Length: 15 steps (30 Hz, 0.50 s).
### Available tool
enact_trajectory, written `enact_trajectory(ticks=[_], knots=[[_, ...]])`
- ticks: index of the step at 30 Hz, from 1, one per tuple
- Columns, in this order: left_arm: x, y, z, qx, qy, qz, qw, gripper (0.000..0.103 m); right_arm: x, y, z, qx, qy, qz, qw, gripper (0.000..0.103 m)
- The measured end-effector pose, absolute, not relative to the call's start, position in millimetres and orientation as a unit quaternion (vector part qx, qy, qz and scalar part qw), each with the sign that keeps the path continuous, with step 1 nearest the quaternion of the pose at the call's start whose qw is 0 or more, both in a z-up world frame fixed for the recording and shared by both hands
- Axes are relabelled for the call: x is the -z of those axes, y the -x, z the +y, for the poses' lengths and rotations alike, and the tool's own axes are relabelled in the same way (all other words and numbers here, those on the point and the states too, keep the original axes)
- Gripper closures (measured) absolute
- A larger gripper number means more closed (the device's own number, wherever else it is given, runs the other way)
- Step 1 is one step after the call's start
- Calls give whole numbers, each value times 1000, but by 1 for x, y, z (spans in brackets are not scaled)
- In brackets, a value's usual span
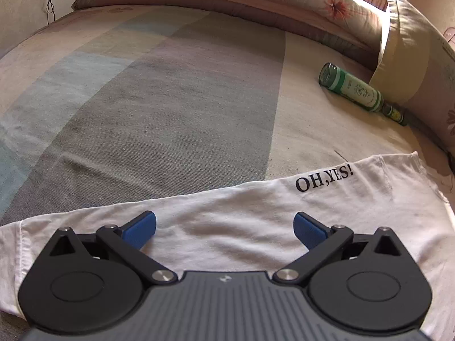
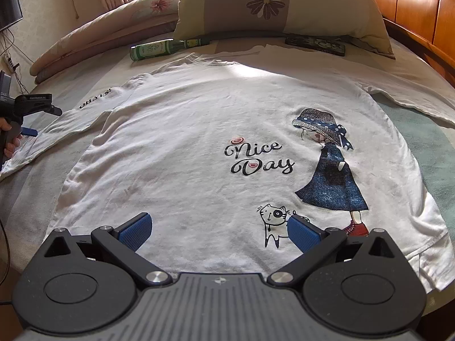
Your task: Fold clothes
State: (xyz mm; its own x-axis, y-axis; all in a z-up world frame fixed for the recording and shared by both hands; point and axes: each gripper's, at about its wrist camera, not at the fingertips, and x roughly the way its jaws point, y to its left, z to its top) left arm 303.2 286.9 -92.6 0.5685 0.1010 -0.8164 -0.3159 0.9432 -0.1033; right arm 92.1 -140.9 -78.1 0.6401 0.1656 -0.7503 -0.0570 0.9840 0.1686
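On the bed (image 2: 421, 153), a white T-shirt (image 2: 199, 119) lies spread flat, print side up. At nine o'clock in the right wrist view, the left gripper (image 1: 224, 228) hovers over the shirt's left sleeve (image 1: 256, 199), its blue fingers (image 1: 140, 228) wide apart and holding nothing. Toward six o'clock, the right gripper (image 2: 219, 228) sits just above the hem (image 2: 199, 261), fingers equally spread, gripping nothing. Beyond the collar at eleven o'clock lies a green bottle (image 2: 159, 48), beside a pillow (image 2: 278, 5).
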Motion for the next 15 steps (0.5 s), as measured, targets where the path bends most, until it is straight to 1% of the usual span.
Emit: enact_trajectory(ticks=[2,4,10,13,15], knots=[[103,-318,282,-157,87,456,872,1,76,-91,-143,-57,-61,417,905,0],[106,-327,290,-178,93,444,873,0,73,-89,-147,-50,-59,414,907,0],[76,-326,291,-180,114,418,883,1,72,-88,-158,-39,-73,409,909,0],[64,-304,257,-89,116,417,897,1,77,-90,-157,-39,-74,414,906,0],[68,-290,227,-32,91,422,902,1,78,-90,-154,-39,-71,416,906,0]])
